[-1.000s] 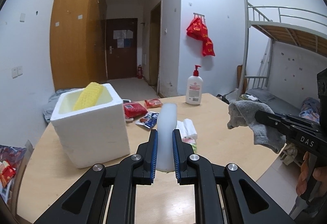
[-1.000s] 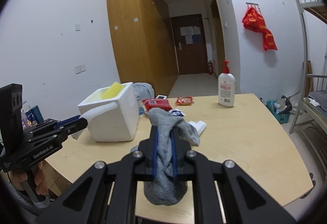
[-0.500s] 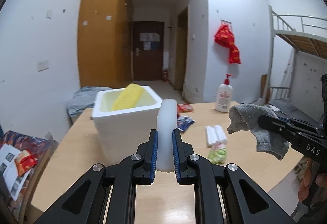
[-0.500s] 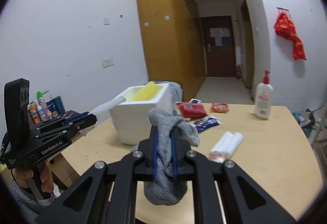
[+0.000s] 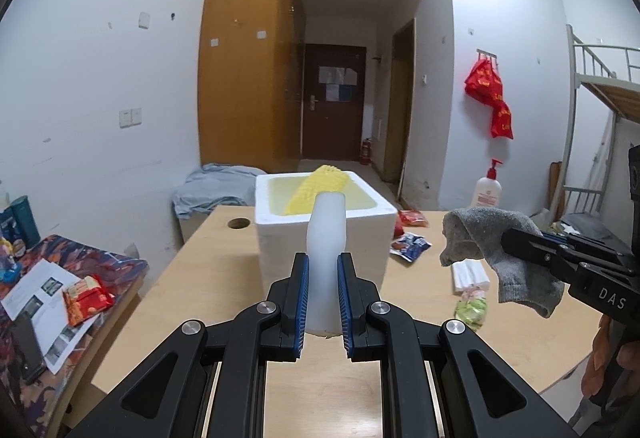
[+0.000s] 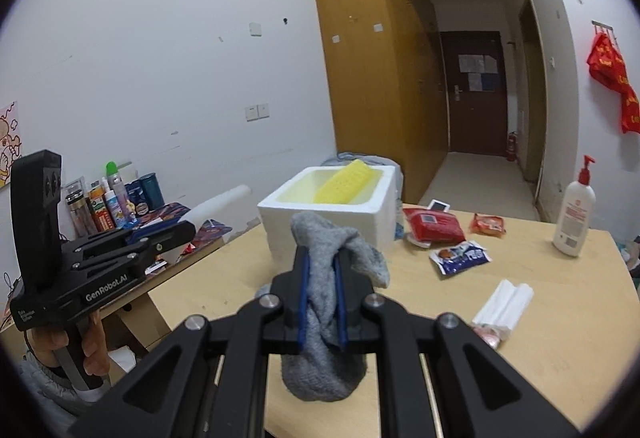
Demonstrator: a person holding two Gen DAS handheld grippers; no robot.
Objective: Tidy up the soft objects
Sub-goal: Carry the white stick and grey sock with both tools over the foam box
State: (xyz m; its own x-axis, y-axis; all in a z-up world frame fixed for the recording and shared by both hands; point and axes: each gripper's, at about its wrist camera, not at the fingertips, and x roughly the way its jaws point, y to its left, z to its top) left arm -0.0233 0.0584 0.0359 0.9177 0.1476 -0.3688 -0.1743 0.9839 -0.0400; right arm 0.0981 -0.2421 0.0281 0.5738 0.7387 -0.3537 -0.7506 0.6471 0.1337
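My left gripper (image 5: 322,272) is shut on a white foam tube (image 5: 325,238) that sticks out forward, straight in front of the white foam box (image 5: 324,238). A yellow sponge (image 5: 318,188) leans inside that box. My right gripper (image 6: 320,290) is shut on a grey sock (image 6: 324,270) that bunches above the pads and hangs below them. In the left wrist view the sock (image 5: 496,238) and right gripper (image 5: 532,246) hover to the right of the box. In the right wrist view the left gripper (image 6: 176,228) holds the tube (image 6: 216,204) left of the box (image 6: 332,218).
On the wooden table (image 6: 560,318) lie red snack packets (image 6: 432,226), a blue packet (image 6: 460,256), a white roll pack (image 6: 504,302) and a lotion pump bottle (image 6: 574,214). A lower side table (image 5: 60,278) with papers and bottles stands to the left. A bunk bed (image 5: 604,86) is at right.
Both grippers swung leftward with their loads still held. The foam box moved from the left of each view toward the centre, and the side table with bottles came into sight.
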